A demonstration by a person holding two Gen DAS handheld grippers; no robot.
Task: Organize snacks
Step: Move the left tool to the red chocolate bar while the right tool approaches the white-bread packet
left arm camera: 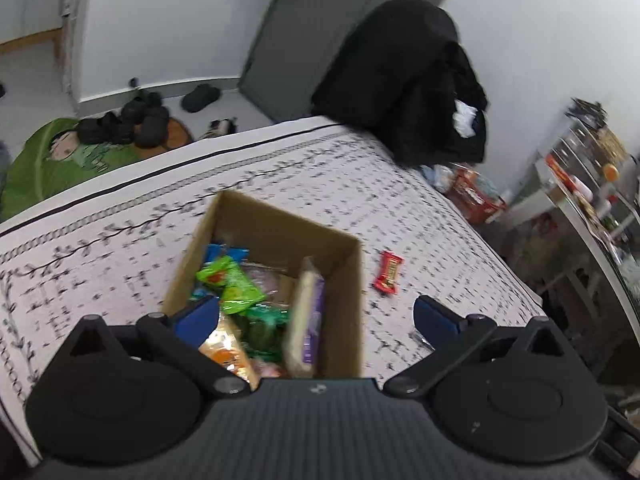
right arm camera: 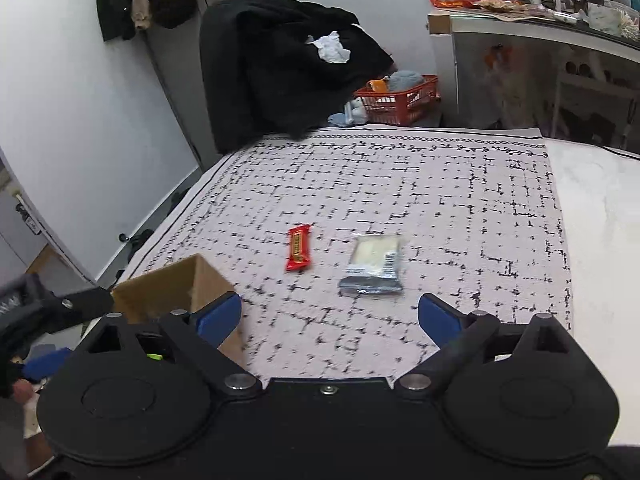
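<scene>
Two snacks lie loose on the patterned cloth ahead of the right gripper: a red candy bar ahead and slightly left of its centre line, and a clear-and-silver packet just beyond its spread fingers, a little right of centre. The two items are near each other but not touching. Right gripper: blue pads set wide apart, nothing between them.

Left gripper — fingers likewise spread and empty — hangs over the open cardboard box, its left pad over the box's near-left corner and its right pad out past the box wall, over the cloth. Inside the box: green wrappers, a blue wrapper toward the far side, an orange packet nearest the gripper, and a flat purple-edged pack standing on edge against the right wall. In this view the red candy bar sits on the cloth just right of the box, ahead of the right pad.

Beyond the cloth's far edge — a black garment heaped over a chair, and an orange basket on the floor to its right.
</scene>
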